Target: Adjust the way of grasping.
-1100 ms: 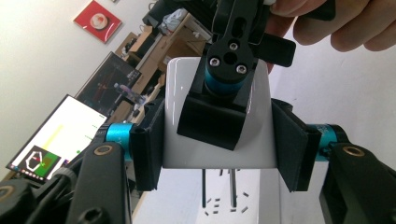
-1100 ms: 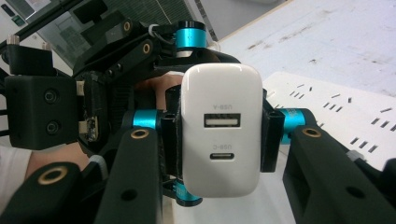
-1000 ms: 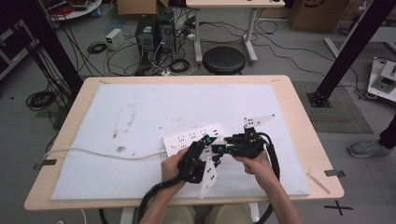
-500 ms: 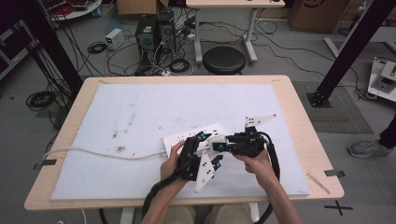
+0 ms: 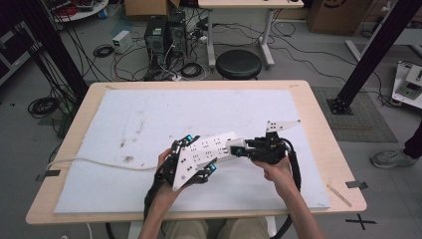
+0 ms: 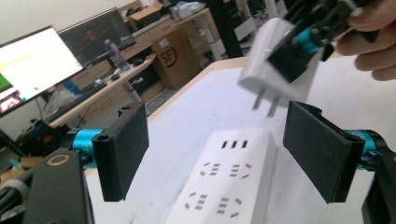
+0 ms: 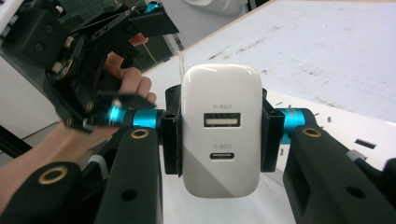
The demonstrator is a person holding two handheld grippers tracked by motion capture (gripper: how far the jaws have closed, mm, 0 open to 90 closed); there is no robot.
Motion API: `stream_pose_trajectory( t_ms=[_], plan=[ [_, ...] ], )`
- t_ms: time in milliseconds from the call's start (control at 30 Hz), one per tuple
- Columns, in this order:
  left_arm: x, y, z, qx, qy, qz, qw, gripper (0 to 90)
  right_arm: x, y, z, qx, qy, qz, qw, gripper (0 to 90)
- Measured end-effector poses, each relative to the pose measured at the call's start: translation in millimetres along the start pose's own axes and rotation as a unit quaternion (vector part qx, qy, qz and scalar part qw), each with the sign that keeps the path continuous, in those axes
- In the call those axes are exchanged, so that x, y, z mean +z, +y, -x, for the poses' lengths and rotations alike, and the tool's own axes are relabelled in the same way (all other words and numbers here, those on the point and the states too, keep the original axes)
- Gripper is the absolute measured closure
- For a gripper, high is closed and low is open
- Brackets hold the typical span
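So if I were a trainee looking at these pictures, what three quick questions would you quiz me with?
1. True or false: the right gripper is clamped on a white charger.
2. Which ports show on the charger's face? A) two USB-A B) one USB-A and one USB-C C) one HDMI
3. Fill in: in the left gripper view, the charger's two metal prongs hang above, not yet in, the white ____.

Key
1. True: its jaws press both sides of the charger.
2. B: the labels read USB-A and USB-C.
3. Power strip. It lies on the white mat between the wide-open jaws of the left gripper.
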State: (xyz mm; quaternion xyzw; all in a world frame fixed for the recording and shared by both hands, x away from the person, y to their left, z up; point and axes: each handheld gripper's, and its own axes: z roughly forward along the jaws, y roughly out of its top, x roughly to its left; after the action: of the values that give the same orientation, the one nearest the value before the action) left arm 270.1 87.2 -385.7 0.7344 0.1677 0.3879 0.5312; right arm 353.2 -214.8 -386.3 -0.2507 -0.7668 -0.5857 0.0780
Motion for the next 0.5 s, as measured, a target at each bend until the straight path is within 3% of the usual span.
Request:
stream_pose_trajectory(
  t_ms=[133,167,200,267,367,400,500],
  plan=[
    [-10.5,-9.1,-16.6,-0.054,0.012,0.006,0.9985,22.6,-3.1,0.7,0.0,-0.004,-0.005,0.002,1.0000,62.8],
    [-10.5,-9.1,-16.6,-0.054,0.012,0.006,0.9985,22.6,-3.1,0.7,0.0,-0.004,-0.005,0.002,1.0000,62.8],
    [-15.9,-14.1,-24.5,-0.073,0.020,0.001,0.9972,22.5,-4.4,0.8,0.1,-0.009,-0.014,0.002,0.9999,62.8],
    [-21.3,-19.0,-32.6,-0.090,0.027,-0.002,0.9956,22.5,-6.1,0.7,0.4,-0.011,-0.017,0.001,0.9998,62.9],
    [-21.3,-19.0,-32.6,-0.090,0.027,-0.002,0.9956,22.5,-7.2,0.7,0.0,-0.010,-0.019,0.000,0.9998,62.8],
    [-31.0,-29.1,-46.2,-0.121,0.050,-0.013,0.9913,22.2,-9.1,0.5,-1.0,-0.019,-0.024,0.000,0.9995,62.8],
    [-38.8,-36.0,-54.5,-0.137,0.069,-0.016,0.9881,22.2,-10.7,1.0,-2.2,-0.029,-0.030,-0.001,0.9991,62.9]
  ],
)
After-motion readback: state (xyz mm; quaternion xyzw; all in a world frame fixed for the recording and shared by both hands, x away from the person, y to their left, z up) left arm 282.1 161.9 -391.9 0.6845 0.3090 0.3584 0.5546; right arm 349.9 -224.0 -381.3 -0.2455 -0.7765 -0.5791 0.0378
